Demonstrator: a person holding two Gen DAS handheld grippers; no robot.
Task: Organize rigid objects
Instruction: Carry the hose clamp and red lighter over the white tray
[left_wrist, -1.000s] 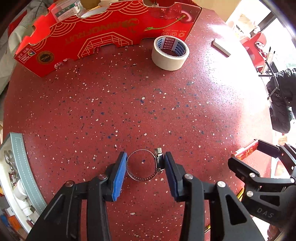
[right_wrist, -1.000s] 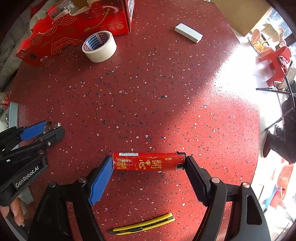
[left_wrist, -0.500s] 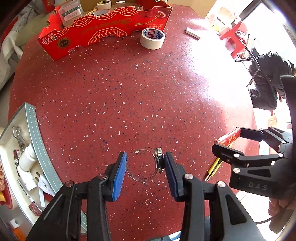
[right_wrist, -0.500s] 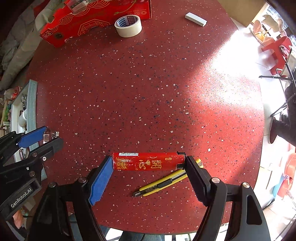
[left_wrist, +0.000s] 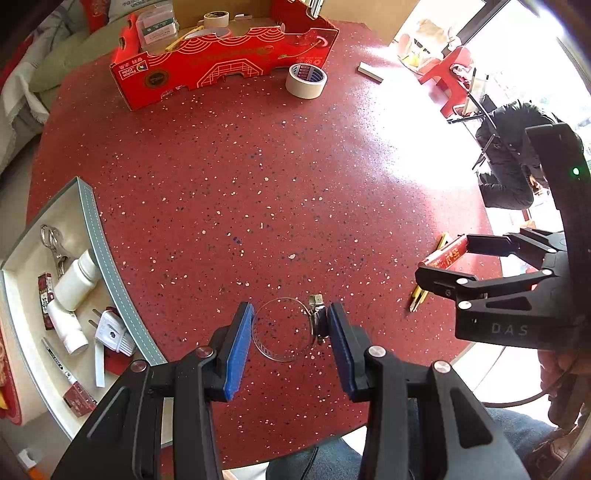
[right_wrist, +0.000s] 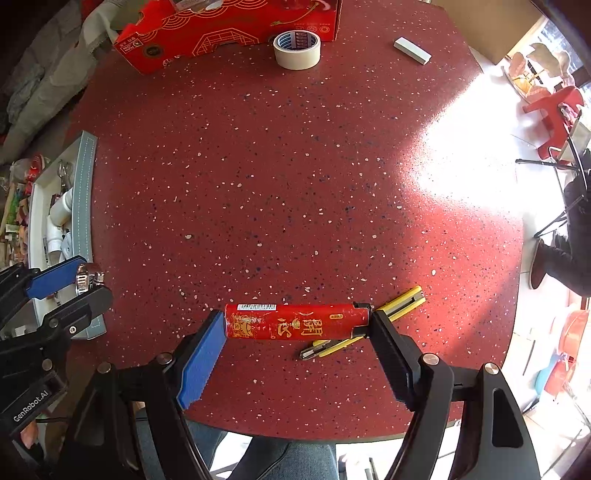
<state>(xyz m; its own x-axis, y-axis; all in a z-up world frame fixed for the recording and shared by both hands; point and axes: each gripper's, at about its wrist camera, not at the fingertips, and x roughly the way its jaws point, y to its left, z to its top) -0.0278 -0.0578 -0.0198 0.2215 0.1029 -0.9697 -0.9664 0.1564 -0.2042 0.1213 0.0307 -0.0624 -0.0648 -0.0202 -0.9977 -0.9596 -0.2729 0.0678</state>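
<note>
A: Left wrist view first. What is gripped by the left gripper?

B: A metal hose clamp is clenched between the blue pads, its screw housing pressed against the right-hand pad. It is held above the red speckled table, near the table's near edge.

A: And to the side?

B: A white tray is seen at the left edge of the table, with two white bottles, a white plug and scissors lying in it. At the far side, a red cardboard box is seen with a roll of masking tape just beside it, and a small white block further right. The right gripper is caught at the right, closed on a red lighter.

A: Over to the right wrist view.

B: The red lighter is grasped end to end by the right gripper, lying crosswise between the fingers, above the table. A yellow utility knife is seen on the table just behind it, partly covered by the right-hand finger. The left gripper is visible at the left, with the hose clamp's screw housing held between its tips, in front of the tray. The tape roll, box and white block are seen at the far edge.
</note>
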